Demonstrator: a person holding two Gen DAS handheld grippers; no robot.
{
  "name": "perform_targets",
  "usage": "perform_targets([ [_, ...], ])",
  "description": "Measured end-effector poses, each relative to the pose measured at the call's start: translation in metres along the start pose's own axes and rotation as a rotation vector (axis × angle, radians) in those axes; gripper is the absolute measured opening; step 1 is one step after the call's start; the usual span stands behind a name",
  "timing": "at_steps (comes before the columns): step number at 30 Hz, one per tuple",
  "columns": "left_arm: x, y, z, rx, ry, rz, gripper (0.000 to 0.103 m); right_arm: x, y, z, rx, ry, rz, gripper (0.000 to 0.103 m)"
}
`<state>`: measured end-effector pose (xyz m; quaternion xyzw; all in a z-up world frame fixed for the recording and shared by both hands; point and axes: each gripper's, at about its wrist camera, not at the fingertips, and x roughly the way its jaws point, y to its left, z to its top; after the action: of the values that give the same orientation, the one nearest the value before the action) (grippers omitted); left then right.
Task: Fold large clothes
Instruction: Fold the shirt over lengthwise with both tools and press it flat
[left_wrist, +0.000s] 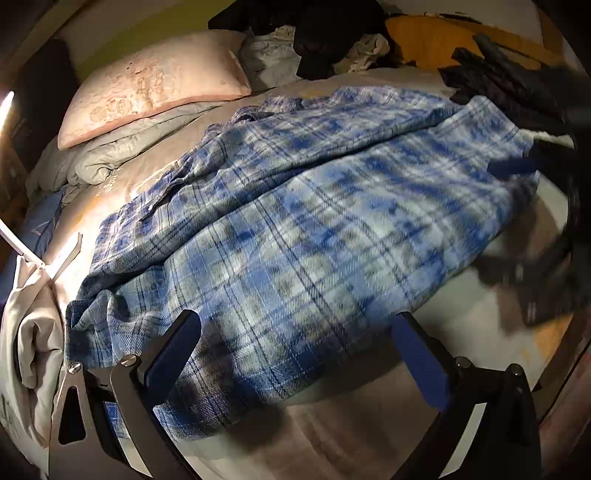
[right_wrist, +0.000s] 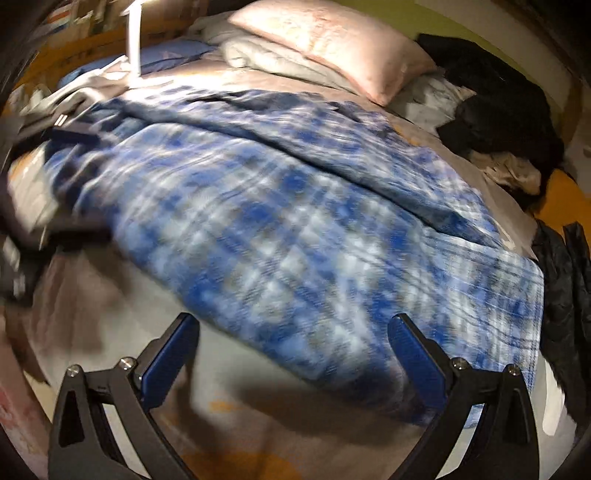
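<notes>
The left claw (left_wrist: 295, 332) hangs released, fingers spread wide over the near edge of the plaid shirt (left_wrist: 295, 221), gripping nothing. The right claw (right_wrist: 295, 332) is likewise released, its blue pads (right_wrist: 170, 350) apart above the same shirt's (right_wrist: 277, 221) near edge, though that view is blurred. The shirt lies spread across the bed (left_wrist: 332, 443), rumpled, with one long fold running across its far side. Beyond it a pink pillow (left_wrist: 155, 85) rests on a grey quilt (left_wrist: 110, 155). Dark clothes (left_wrist: 325, 40) are heaped by the pillow, and a dark jacket (right_wrist: 561, 288) lies just beside the shirt's edge.
</notes>
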<state>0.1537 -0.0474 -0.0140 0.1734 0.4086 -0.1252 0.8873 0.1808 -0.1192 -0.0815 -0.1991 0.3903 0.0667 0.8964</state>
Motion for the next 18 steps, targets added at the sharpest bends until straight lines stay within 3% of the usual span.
perform_targets([
  [4, 0.009, 0.014, -0.002, -0.109, 0.050, -0.018, 0.103, 0.009, -0.019, 0.005, 0.075, 0.024, -0.048, 0.103],
  [11, 0.014, 0.044, -0.009, -0.241, 0.063, 0.101, 0.103, 0.008, -0.029, 0.010, 0.066, -0.008, -0.186, 0.103],
  [15, 0.015, 0.058, -0.014, -0.283, 0.066, 0.131, 0.103, 0.010, -0.037, 0.009, 0.093, 0.007, -0.195, 0.103],
  [18, 0.012, 0.062, -0.019, -0.294, 0.067, 0.099, 0.103, 0.008, -0.045, 0.012, 0.119, -0.009, -0.199, 0.103],
])
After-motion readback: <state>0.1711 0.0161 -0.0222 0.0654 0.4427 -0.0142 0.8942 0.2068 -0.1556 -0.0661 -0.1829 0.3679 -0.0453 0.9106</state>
